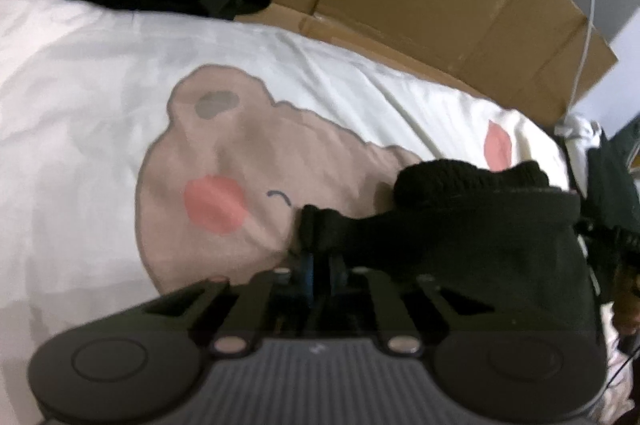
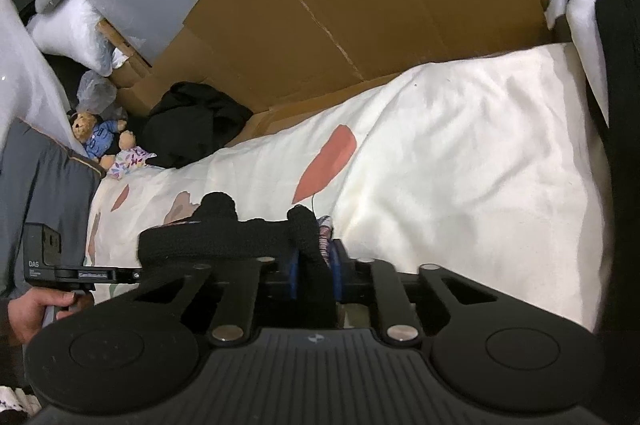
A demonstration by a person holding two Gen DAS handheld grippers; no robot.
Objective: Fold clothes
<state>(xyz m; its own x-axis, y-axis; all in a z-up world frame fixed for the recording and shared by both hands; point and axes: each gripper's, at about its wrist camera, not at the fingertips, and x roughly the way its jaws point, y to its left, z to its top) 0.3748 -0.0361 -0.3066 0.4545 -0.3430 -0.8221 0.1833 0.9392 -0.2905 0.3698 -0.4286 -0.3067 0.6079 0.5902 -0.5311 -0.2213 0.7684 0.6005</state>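
Black knit garment (image 1: 472, 209) is pinched in both closed tools, left (image 1: 316, 257) and right (image 2: 314, 265); next, lift toward twelve o'clock to fold.

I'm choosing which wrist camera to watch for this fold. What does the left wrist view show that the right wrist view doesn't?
Only the left wrist view shows the brown bear face print on the white bedcover, and the left gripper shut on the black knit garment.

Only the right wrist view shows the teddy bear in blue, a hand on the other gripper's handle, and the right gripper shut on the garment.

Both show the cardboard, the white cable and the dark clothes pile.
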